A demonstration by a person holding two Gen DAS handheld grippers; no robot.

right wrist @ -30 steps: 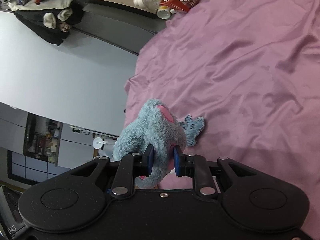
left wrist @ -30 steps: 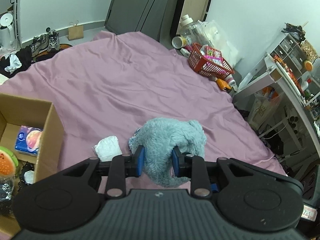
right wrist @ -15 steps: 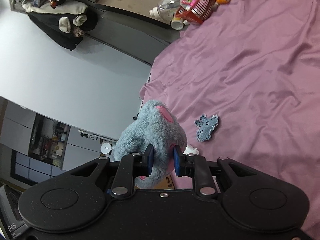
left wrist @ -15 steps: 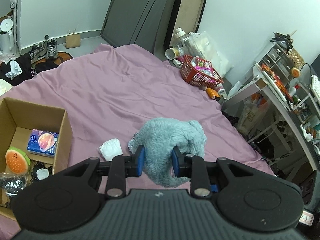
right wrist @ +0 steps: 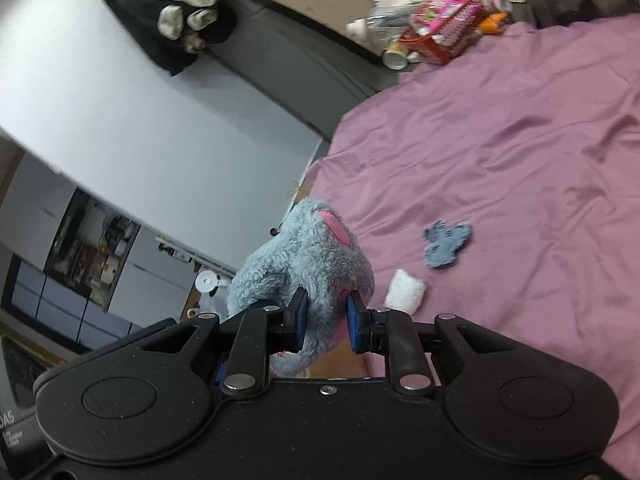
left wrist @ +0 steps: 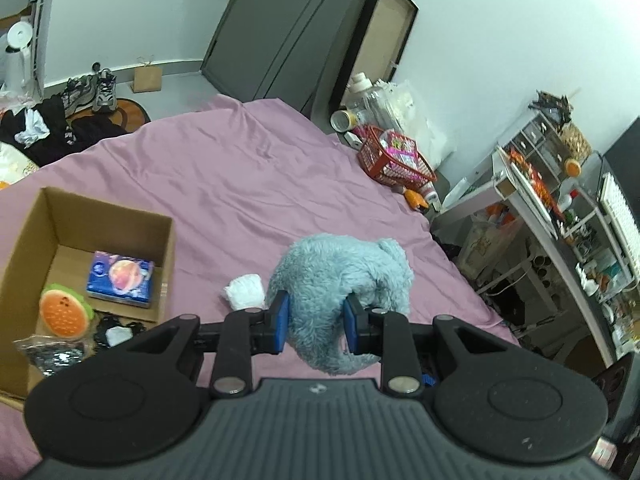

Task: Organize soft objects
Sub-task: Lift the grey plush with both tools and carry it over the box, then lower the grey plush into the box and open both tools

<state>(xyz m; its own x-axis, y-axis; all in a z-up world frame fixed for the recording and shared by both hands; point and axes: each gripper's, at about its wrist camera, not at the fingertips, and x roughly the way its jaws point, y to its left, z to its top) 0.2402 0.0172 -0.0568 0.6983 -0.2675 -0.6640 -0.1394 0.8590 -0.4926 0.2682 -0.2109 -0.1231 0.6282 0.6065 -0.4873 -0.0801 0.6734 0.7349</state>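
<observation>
A fluffy grey-blue plush toy (left wrist: 340,276) with a pink ear patch (right wrist: 312,256) hangs in the air above the purple bedsheet (left wrist: 224,184). My left gripper (left wrist: 316,322) is shut on one end of it and my right gripper (right wrist: 327,322) is shut on the other end. An open cardboard box (left wrist: 168,240) sits at the left in the left wrist view; it holds a blue tissue pack (left wrist: 120,278), an orange round toy (left wrist: 64,312) and dark items. A white rolled cloth (left wrist: 245,295) (right wrist: 406,291) and a small blue felt piece (right wrist: 446,243) lie on the sheet.
A red basket (left wrist: 394,162) with packets and bottles stands at the bed's far corner. Cluttered shelves (left wrist: 560,184) line the right side. Shoes (left wrist: 94,90) and dark clothes lie on the floor at the far left. A grey wardrobe (left wrist: 288,28) stands behind.
Both grippers have risen with the plush toy between them. The box, the white cloth and the blue felt piece have come further into view below.
</observation>
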